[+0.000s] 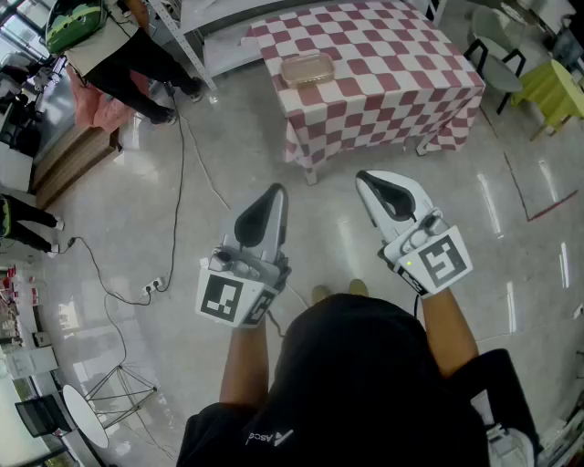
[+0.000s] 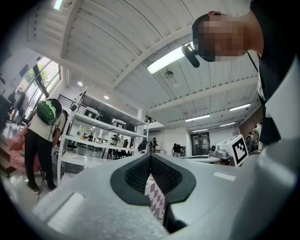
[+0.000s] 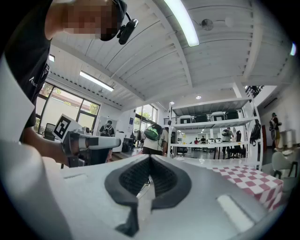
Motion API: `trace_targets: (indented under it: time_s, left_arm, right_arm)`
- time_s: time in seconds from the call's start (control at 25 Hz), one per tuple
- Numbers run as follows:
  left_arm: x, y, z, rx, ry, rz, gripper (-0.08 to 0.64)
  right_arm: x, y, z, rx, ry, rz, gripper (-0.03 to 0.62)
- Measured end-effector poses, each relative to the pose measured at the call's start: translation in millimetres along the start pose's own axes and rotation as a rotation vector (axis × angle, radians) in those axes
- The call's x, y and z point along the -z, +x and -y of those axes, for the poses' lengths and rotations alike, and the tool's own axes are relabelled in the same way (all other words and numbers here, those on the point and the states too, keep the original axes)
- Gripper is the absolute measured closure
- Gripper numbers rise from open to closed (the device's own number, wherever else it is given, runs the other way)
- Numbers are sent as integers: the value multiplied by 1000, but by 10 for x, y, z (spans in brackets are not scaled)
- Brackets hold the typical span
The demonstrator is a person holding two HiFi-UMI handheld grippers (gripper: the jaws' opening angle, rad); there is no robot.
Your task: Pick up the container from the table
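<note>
A shallow, clear rectangular container (image 1: pixel 307 68) lies on a table with a red-and-white checked cloth (image 1: pixel 392 64) at the top of the head view. Both grippers hang over the floor well short of that table. My left gripper (image 1: pixel 275 191) is shut and holds nothing; in its own view the left gripper (image 2: pixel 150 155) has its jaws pressed together, with a strip of the checked cloth (image 2: pixel 156 198) showing below. My right gripper (image 1: pixel 361 175) is shut and empty too. In its own view the right gripper (image 3: pixel 150 158) points level, the checked table (image 3: pixel 251 179) to its right.
A person with a green backpack (image 1: pixel 75 23) stands at the upper left by white shelving (image 1: pixel 187 41). A cable (image 1: pixel 173 196) trails across the shiny floor to a power strip (image 1: pixel 153 286). Chairs (image 1: pixel 497 55) and a yellow-green table (image 1: pixel 557 91) stand right of the checked table.
</note>
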State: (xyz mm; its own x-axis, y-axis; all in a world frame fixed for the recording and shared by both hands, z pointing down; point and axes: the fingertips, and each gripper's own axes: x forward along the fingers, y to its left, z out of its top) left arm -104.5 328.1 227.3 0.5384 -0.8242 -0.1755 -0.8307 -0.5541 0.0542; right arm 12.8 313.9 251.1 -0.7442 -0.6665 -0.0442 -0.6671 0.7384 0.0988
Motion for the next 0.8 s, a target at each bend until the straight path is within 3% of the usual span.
trace_targets:
  time_s: [0.36, 0.8]
  left_arm:
    - [32, -96, -169, 18, -14, -2, 551]
    - [213, -103, -638, 42, -46, 5, 551]
  right_arm:
    - [54, 204, -143, -15, 26, -14, 589]
    - [273, 540, -134, 44, 4, -57, 589]
